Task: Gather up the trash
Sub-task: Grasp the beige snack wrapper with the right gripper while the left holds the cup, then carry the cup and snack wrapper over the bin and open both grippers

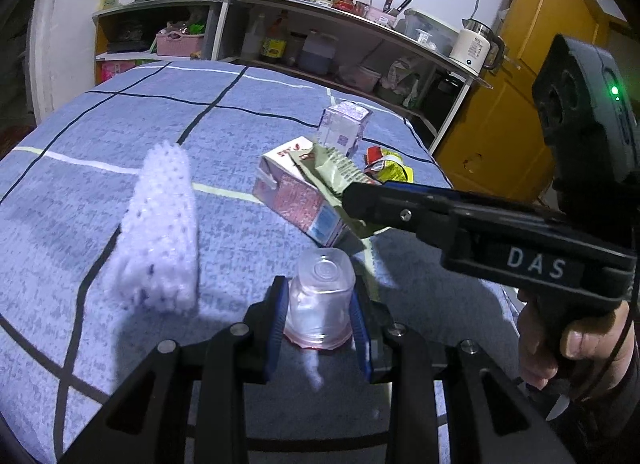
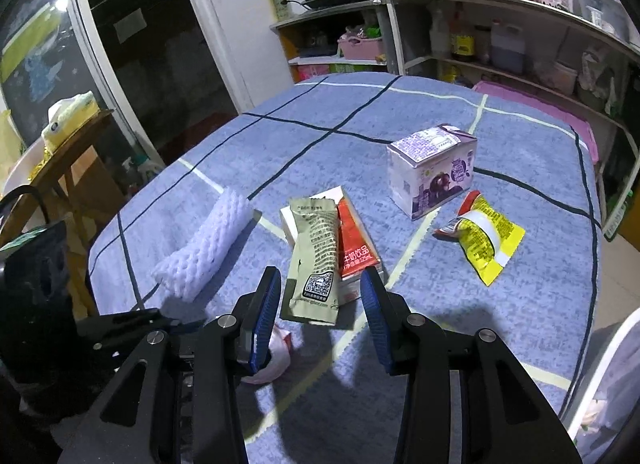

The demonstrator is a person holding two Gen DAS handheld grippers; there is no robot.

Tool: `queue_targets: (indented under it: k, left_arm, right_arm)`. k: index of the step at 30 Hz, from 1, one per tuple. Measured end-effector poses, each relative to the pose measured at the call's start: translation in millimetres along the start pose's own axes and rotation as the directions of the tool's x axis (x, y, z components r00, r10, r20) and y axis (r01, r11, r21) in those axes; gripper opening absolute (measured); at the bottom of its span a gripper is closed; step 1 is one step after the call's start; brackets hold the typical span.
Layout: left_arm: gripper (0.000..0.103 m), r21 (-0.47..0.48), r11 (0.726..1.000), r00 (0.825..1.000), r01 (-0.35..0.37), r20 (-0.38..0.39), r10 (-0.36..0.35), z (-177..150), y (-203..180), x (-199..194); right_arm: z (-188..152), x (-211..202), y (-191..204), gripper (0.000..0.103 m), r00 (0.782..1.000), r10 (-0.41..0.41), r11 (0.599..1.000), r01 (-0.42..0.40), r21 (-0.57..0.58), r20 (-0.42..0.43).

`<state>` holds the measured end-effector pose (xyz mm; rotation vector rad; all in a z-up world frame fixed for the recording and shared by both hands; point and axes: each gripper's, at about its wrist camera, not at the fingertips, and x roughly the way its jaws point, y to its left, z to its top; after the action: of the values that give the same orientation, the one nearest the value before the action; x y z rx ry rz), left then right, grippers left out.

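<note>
My left gripper (image 1: 320,304) is shut on a small clear plastic cup (image 1: 322,288), held upside down just above the cloth. In the right wrist view the cup (image 2: 278,352) shows low behind that gripper's left finger. My right gripper (image 2: 322,304) is open, its blue pads either side of the near end of a green wrapper (image 2: 314,252) without pressing it. The wrapper lies on a red drink carton (image 2: 354,248). From the left wrist view, the right gripper (image 1: 352,199) hovers over the green wrapper (image 1: 336,171). A white foam net (image 2: 204,248), a purple carton (image 2: 432,167) and a yellow wrapper (image 2: 484,236) lie around.
The trash lies on a table under a blue checked cloth (image 1: 120,143). Shelves with bottles and a kettle (image 1: 476,45) stand behind it. A wooden stool (image 2: 72,151) is off the table's left edge, and a white rim (image 2: 608,376) shows at the lower right.
</note>
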<state>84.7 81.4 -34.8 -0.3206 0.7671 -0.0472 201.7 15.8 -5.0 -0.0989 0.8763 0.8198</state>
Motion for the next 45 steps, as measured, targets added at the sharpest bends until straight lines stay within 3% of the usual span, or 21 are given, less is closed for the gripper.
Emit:
queue_targets:
  k: [4,22,45]
  left_arm:
    - [0.032,-0.005,1.0,1.0,-0.004,0.003,0.004,-0.4,4.2,-3.1]
    - [0.032,0.013,1.0,0.999,-0.014,0.036,0.014,-3.3,-5.4,-25.1]
    - [0.032,0.151,0.984,0.994,0.097,0.029,-0.102,0.8,-87.8,-33.9]
  right_arm:
    - [-0.7,0.3,1.2,0.024,1.0,-0.016,1.0,0.016,-0.012,-0.006]
    - [-23.8,-53.4,0.1,0.022,0.996,-0.059,0.998,0.057,0.026,0.073]
    - [-98.3,-161.6,-51.9,0.022,0.961,-0.224,0.954,0.182,0.238,0.164]
